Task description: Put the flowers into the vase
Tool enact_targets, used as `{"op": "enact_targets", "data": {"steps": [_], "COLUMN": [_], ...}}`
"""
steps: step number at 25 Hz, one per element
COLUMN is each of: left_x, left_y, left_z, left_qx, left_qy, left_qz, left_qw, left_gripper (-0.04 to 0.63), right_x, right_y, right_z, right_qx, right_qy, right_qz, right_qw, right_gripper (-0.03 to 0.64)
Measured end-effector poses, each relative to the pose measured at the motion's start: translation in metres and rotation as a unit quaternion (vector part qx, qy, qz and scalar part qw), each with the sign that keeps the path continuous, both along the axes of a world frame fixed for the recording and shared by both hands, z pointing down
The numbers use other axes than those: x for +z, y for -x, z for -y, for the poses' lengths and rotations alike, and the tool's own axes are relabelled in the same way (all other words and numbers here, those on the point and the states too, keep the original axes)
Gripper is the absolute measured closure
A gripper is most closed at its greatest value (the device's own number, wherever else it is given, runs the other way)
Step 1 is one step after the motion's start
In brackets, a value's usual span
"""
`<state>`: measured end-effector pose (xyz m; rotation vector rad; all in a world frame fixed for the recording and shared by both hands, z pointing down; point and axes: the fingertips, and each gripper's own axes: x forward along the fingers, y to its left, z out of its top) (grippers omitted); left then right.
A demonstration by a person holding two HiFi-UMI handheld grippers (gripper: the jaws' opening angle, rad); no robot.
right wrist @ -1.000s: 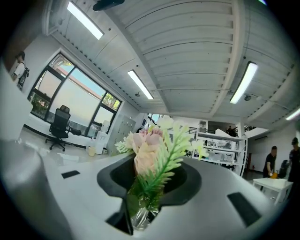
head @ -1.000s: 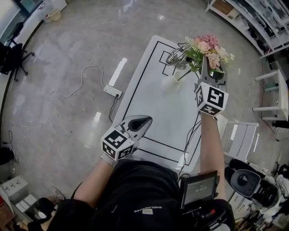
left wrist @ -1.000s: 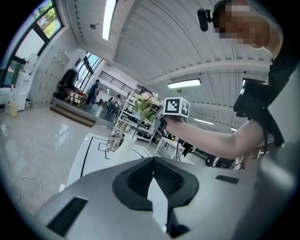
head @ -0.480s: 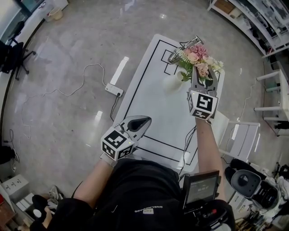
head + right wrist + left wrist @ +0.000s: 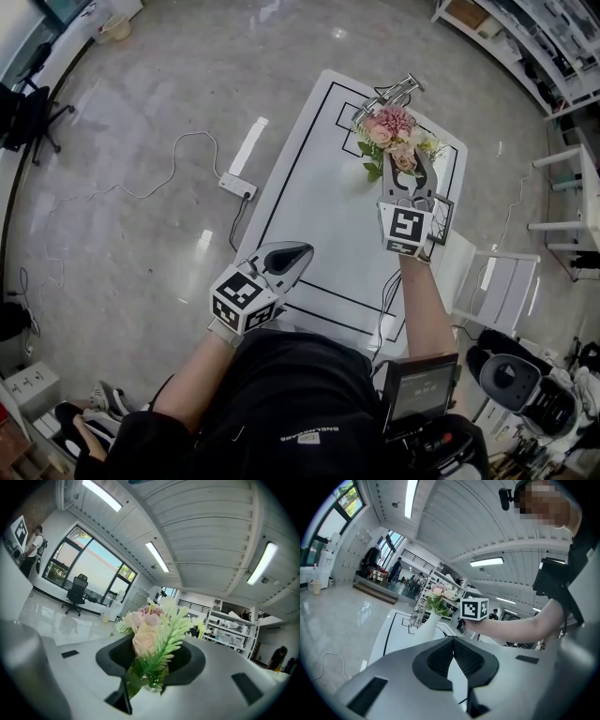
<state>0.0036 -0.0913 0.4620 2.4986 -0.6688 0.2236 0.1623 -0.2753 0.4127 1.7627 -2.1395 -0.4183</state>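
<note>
A bunch of pink and cream flowers (image 5: 389, 131) with green fronds is between the jaws of my right gripper (image 5: 412, 164) at the table's far right. In the right gripper view the flowers (image 5: 150, 630) fill the gap of that gripper (image 5: 152, 660); its jaws are opening. The left gripper view shows the flowers (image 5: 438, 592) right on top of the white vase (image 5: 432, 619). In the head view the blooms hide the vase. My left gripper (image 5: 295, 249) hangs over the table's near edge, its tips (image 5: 453, 641) together and empty.
The white table (image 5: 309, 216) bears black marked lines. A metal wire rack (image 5: 389, 94) stands at its far end behind the flowers. A power strip (image 5: 234, 187) and cable lie on the floor to the left. A white chair (image 5: 497, 286) stands to the right.
My right gripper has come down and to the left with the flowers, which now cover the vase. The left gripper has stayed still.
</note>
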Motion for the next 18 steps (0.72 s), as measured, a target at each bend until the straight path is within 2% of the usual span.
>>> {"op": "enact_targets", "data": {"steps": [11,15,18], "left_x": [0.006,0.005,0.005], "left_y": [-0.001,-0.002,-0.001], "left_z": [-0.005,-0.006,-0.006], "left_qx": [0.001,0.002,0.000], "left_qy": [0.004,0.003,0.004], "left_qz": [0.000,-0.001,-0.001], "left_qw": [1.0000,1.0000,1.0000], "left_gripper": [0.591,0.591,0.591], "right_x": [0.004,0.001,0.001], "right_y": [0.013,0.013,0.015], "right_z": [-0.009,-0.005,-0.005], "right_qx": [-0.025,-0.025,-0.032], "right_qy": [-0.006,0.002,0.007], "right_qz": [-0.002,0.021,0.029], "right_qw": [1.000,0.999,0.999], "right_gripper": [0.420,0.416,0.368]}}
